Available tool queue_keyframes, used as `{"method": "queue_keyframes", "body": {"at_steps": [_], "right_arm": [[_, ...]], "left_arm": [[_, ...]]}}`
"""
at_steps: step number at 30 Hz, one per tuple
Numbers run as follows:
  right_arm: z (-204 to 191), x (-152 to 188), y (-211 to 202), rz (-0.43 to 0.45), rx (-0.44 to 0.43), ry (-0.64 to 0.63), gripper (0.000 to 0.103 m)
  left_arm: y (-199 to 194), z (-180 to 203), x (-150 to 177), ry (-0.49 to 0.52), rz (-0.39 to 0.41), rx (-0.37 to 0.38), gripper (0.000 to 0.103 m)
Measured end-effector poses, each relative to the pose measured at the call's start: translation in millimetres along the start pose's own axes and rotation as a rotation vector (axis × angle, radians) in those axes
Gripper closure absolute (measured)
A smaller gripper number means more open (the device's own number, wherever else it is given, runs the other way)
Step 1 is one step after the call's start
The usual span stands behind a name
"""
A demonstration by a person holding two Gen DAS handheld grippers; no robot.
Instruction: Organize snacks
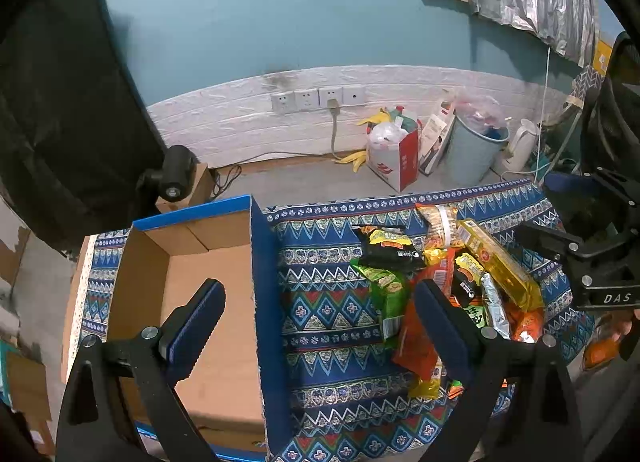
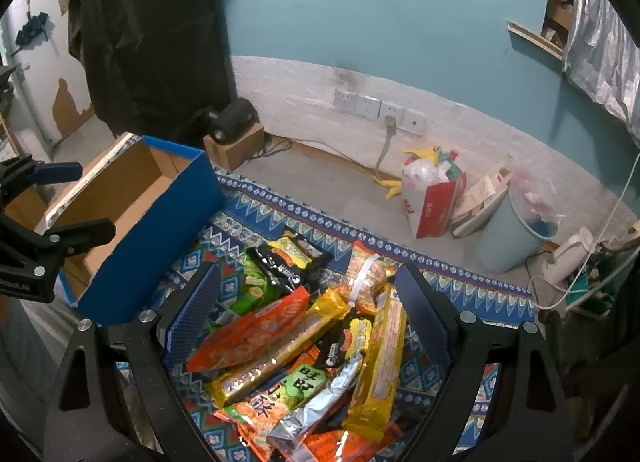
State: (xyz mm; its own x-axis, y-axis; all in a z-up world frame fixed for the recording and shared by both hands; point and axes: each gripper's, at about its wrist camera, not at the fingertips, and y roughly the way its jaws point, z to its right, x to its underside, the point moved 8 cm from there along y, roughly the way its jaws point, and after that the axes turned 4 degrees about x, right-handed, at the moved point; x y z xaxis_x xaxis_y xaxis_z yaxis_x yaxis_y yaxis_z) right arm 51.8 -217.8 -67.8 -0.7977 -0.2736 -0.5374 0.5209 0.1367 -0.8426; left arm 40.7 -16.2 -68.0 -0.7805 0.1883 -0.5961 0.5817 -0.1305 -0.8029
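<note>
A pile of snack packets [image 2: 304,350] lies on the patterned cloth [image 2: 440,278], also in the left wrist view [image 1: 448,282]. It holds orange, green, black, yellow and silver packs. An empty blue cardboard box [image 1: 208,302] stands to the left of the pile, also seen in the right wrist view [image 2: 160,217]. My left gripper [image 1: 316,294] is open and empty, hovering over the box's right wall. My right gripper [image 2: 308,278] is open and empty, straddling the pile just above it. It also shows in the left wrist view [image 1: 592,262].
A black camera [image 1: 176,177] sits on a small carton behind the box. On the floor by the wall stand a red and white bag [image 1: 396,153], a pale blue bin [image 1: 476,145] and a white kettle [image 1: 520,145]. The cloth's far edge [image 1: 400,201] borders the floor.
</note>
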Motion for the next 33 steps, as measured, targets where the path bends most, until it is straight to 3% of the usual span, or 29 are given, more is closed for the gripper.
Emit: {"method": "queue_keyframes", "body": {"at_steps": [33], "right_arm": [[0, 5, 2, -0.024, -0.014, 0.016, 0.015]], "left_arm": [[1, 12, 0, 0.017, -0.006, 0.026, 0.006]]}}
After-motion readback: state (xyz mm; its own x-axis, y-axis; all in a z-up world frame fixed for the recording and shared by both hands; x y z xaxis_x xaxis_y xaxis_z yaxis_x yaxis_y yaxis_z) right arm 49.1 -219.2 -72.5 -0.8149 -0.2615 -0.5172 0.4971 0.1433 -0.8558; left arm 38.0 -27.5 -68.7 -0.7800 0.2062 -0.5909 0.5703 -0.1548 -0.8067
